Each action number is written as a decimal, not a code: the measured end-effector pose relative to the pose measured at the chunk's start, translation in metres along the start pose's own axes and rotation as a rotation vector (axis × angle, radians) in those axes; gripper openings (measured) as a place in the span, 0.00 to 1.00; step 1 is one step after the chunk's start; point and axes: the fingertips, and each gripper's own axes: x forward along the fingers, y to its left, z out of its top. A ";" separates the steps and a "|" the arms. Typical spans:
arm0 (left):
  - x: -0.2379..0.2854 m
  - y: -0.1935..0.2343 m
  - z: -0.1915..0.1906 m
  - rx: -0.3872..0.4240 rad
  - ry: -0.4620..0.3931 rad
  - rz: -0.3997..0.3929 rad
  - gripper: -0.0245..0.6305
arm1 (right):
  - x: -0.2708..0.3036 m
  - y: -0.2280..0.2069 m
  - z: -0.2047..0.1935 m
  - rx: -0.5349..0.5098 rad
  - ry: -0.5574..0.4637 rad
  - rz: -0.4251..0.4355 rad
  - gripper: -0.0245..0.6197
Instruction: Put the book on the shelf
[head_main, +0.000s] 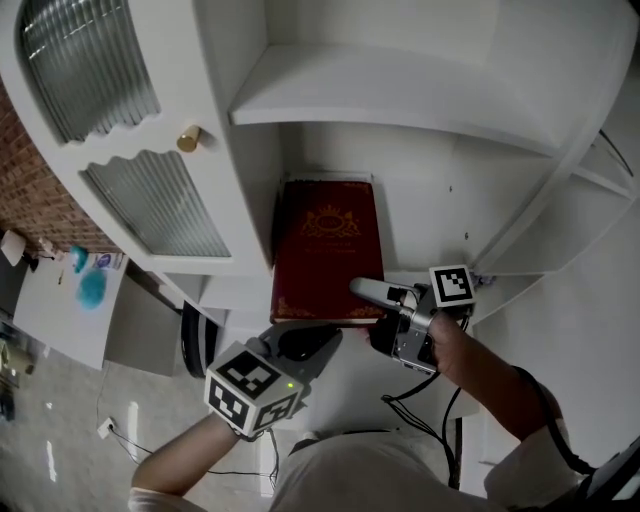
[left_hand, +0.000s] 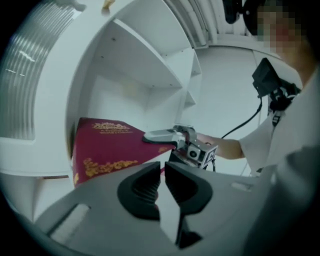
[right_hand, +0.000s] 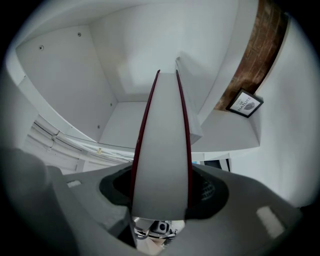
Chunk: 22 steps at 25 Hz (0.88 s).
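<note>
The right hand-held gripper (head_main: 372, 292) is clamping the red book (head_main: 328, 250) by its near edge, with the book lying cover-up inside the white shelf compartment (head_main: 430, 200). The left hand-held gripper (head_main: 310, 345) is hovering just outside that compartment, its jaws nearly together on nothing.

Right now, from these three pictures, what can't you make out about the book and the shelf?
Title: the gold print on the book is too small in the head view, blurred in the left gripper view.
Book's underside and its contact with the shelf: hidden by the book itself in every view.
Lower finger of the right gripper: under the book in the head view.
Framed sign: too small to read, right gripper view.
</note>
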 end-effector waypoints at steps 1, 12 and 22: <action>0.005 0.001 -0.001 -0.013 -0.002 0.003 0.08 | 0.001 0.000 0.000 -0.023 0.007 -0.003 0.43; 0.025 0.024 0.007 -0.070 -0.023 0.030 0.07 | -0.023 -0.001 -0.002 -0.248 0.043 -0.069 0.62; 0.042 0.059 0.025 -0.119 -0.032 0.037 0.07 | -0.052 -0.006 -0.003 -0.277 -0.043 -0.054 0.62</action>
